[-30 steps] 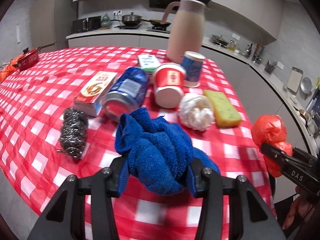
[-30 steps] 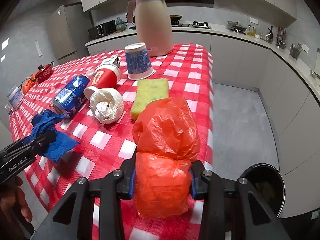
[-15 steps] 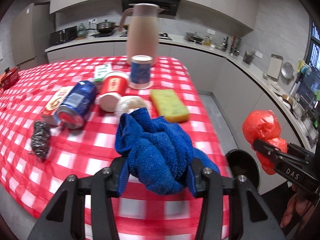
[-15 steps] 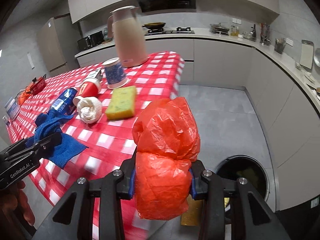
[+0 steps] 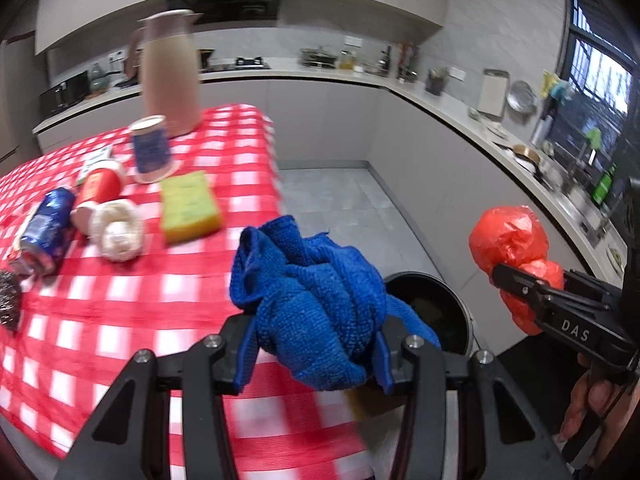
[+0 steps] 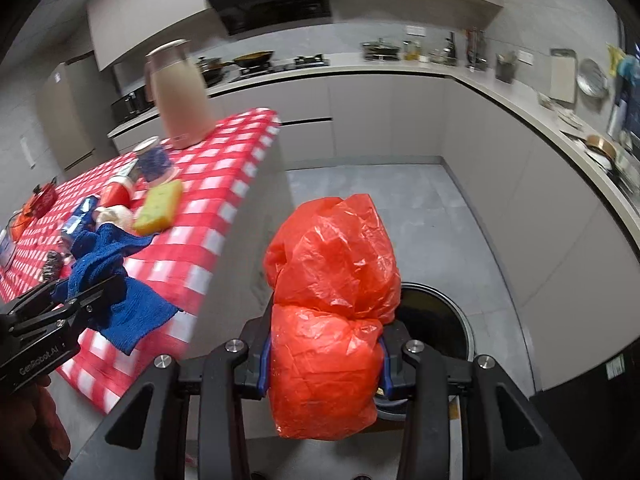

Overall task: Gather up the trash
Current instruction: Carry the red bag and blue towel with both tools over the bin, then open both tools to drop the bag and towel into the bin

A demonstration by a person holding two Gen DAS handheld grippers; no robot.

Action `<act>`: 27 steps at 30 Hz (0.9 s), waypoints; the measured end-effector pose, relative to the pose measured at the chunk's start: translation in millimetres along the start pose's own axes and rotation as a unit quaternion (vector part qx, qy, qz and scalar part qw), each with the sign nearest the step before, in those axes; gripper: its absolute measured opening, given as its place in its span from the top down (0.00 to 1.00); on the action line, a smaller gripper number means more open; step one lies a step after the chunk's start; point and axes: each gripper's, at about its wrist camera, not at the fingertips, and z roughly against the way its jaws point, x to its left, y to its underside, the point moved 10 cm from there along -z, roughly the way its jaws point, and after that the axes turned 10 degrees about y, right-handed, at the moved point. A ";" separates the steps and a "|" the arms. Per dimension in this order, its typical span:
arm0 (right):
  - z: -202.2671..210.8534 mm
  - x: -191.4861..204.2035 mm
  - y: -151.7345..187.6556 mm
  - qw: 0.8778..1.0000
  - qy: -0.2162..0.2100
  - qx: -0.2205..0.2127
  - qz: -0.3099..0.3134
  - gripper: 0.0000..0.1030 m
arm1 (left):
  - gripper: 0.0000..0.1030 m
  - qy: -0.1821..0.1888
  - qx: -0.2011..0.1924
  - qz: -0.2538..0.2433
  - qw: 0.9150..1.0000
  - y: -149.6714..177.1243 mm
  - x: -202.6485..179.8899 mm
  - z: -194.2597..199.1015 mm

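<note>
Left wrist view: the left gripper (image 5: 316, 354) pinches a crumpled blue terry cloth (image 5: 316, 312) above the red-checked tablecloth's (image 5: 120, 320) edge, the round black bin (image 5: 436, 308) partly hidden behind it at 3 o'clock. Right wrist view: the right gripper (image 6: 324, 364) clamps a bunched red plastic bag (image 6: 332, 304) beside the bin (image 6: 440, 316), whose rim shows more fully at 3 o'clock here.

The right hand-held gripper (image 6: 324, 364) clamps a crumpled red plastic bag (image 6: 332, 304) above the floor, just before a round black bin (image 6: 444, 320).
</note>
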 end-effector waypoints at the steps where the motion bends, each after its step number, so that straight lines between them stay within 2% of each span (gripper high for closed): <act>1: -0.4 -9.9 2.7 1.000 0.004 0.002 -0.003 0.60 | 0.53 0.004 0.002 -0.003 1.000 0.1 -7.1 -4.3; 7: -7.7 -65.4 21.5 0.999 0.022 0.020 -0.022 0.60 | 0.53 0.028 0.032 -0.021 0.999 11.2 -49.9 -37.1; 15: -33.4 -106.9 47.8 0.998 0.023 0.049 -0.016 0.60 | 0.53 0.048 0.071 -0.026 0.996 31.0 -89.7 -78.4; 22: -69.5 -123.1 67.7 0.997 0.004 0.075 0.028 0.60 | 0.53 0.057 0.109 -0.018 0.992 48.7 -111.8 -121.8; 27: -113.3 -124.4 88.4 0.991 -0.022 0.099 0.087 0.60 | 0.52 0.068 0.139 0.003 0.988 62.3 -116.8 -163.6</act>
